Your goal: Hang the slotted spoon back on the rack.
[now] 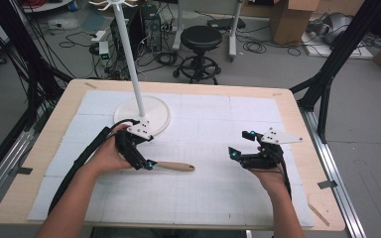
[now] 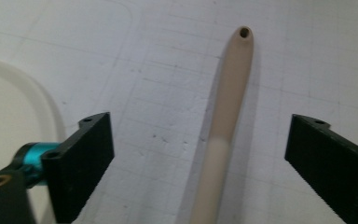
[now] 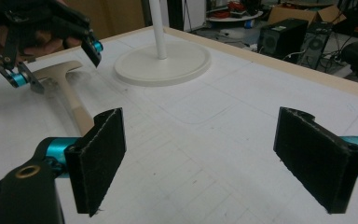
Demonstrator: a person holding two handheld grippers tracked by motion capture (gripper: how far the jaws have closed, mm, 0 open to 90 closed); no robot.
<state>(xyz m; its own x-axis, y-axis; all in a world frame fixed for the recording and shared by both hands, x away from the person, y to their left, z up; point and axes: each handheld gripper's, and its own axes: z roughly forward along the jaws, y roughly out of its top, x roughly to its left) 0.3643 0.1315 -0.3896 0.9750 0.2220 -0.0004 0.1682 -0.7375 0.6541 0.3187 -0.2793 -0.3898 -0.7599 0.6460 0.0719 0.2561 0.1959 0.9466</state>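
Your left gripper [image 1: 146, 161] hung low over the white mat [image 1: 218, 198], on the left half of the table [image 1: 297, 114], just in front of the round white base [image 1: 156, 111] of the stand. Its jaws were spread wide, with the wooden scraper [image 1: 176, 166] lying between them but touching neither pad. In the left gripper view the scraper's [image 2: 226, 116] handle ran up the middle of the gap, with bare mat on both sides, and the small hole at the handle's end pointed away from you. So that tool gripped nothing.

The scraper lay flat on the mat. Its handle pointed toward the middle of the table and its broad head lay under your left gripper. In the right gripper view you could see the flat head of the scraper [image 3: 63, 74] below the left gripper's [image 3: 56, 63] tips.

Your right gripper [image 1: 243, 145] was over the right half of the mat, well apart from the scraper, and lay nearly level. Its jaws stood wide apart with only mat between them; it held nothing.

The stand's white pole [image 1: 129, 54] rose upright from the base, behind your left hand [image 1: 106, 156].
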